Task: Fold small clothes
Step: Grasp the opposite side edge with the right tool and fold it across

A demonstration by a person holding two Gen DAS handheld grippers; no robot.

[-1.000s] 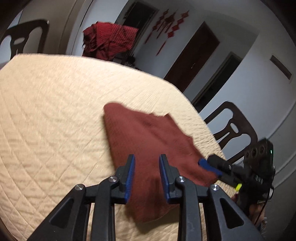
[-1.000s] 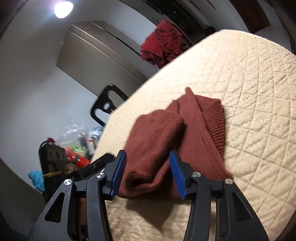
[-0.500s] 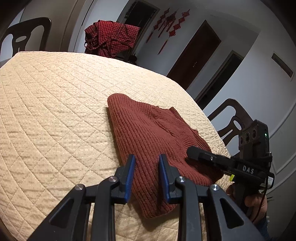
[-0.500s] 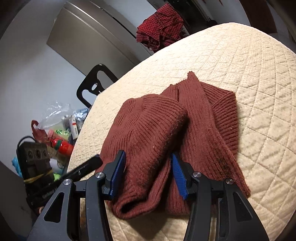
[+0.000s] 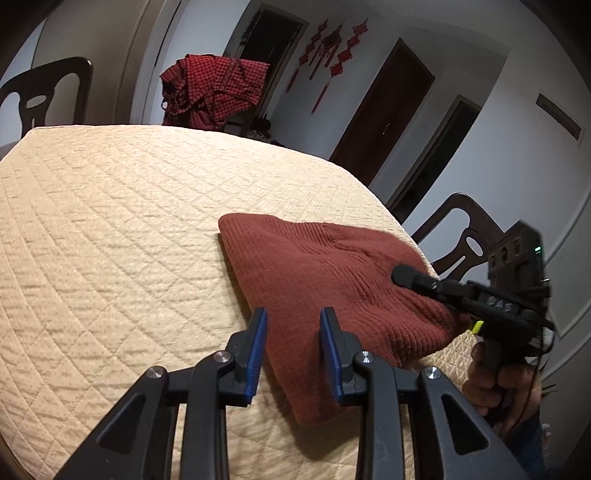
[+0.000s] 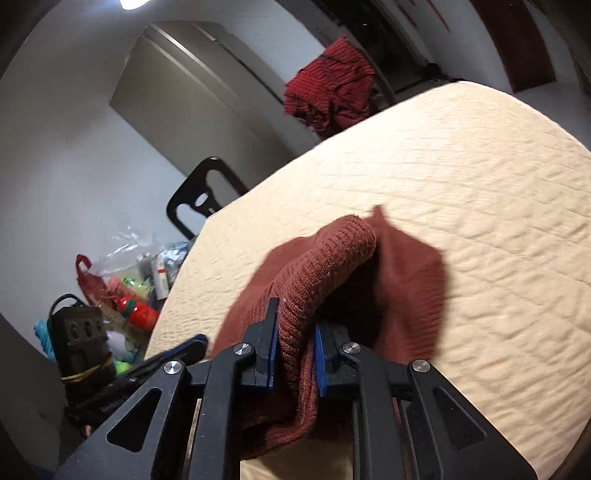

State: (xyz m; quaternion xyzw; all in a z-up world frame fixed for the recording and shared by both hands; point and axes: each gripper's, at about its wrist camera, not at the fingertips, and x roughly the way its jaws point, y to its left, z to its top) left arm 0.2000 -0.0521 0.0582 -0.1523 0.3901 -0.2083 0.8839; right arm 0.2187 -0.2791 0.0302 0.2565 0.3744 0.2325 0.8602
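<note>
1 sweater [image 5: 325, 280], 2 hand-held grippers, 3 chairs.

My right view: ceiling lamp [image 6: 133, 3] glares top-left; sweater [image 6: 406, 266] motion-blurred; fisheye bends dark edges.

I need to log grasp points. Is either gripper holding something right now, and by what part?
The right gripper is shut on the rust-brown knit garment, pinching a thick folded edge. The left gripper is open, holding nothing.

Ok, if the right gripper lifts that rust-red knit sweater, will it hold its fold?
Probably not: the rust-red knit sweater already sags limply over the right gripper. Its thick ribbed knit likely grips rather than slips. The left gripper is open.
</note>
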